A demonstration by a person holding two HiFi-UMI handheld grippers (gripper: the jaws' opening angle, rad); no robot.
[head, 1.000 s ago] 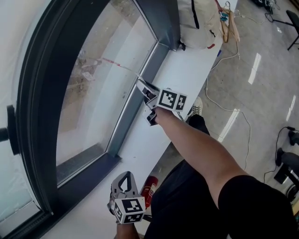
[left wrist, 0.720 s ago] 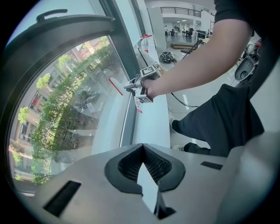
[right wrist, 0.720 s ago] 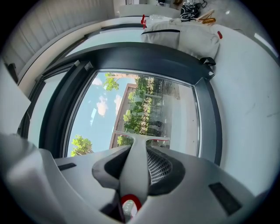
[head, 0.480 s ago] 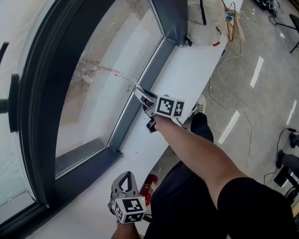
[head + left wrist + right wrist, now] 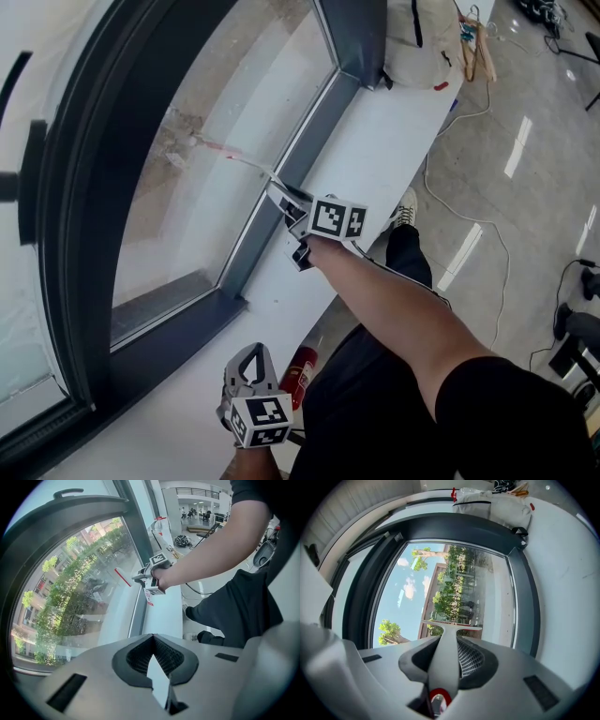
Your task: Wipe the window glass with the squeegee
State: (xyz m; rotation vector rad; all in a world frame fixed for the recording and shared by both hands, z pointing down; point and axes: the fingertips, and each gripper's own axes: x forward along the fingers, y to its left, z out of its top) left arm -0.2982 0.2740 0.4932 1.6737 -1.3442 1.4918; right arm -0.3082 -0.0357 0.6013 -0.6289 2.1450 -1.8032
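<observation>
— What is worn?
— A black short sleeve [image 5: 511, 412], black trousers [image 5: 410, 258], a pale laced shoe [image 5: 398, 217].
— The grippers?
— Left gripper [image 5: 251, 351] and right gripper [image 5: 281, 185]: light grey shells, dark ribbed pads [image 5: 136, 656], each bearing a cube [image 5: 258, 422] of black-and-white square markers.

White window ledge [image 5: 384, 150], a pale bag [image 5: 422, 42] at its far end

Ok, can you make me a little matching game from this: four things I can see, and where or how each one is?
1 squeegee
2 left gripper
3 pale bag
4 red fire extinguisher

A below the edge of the sill
B jaws shut, nothing held
C at the sill's far end
D clamped in the right gripper

Pairs: 1-D, 2-B, 3-C, 4-A.
</observation>
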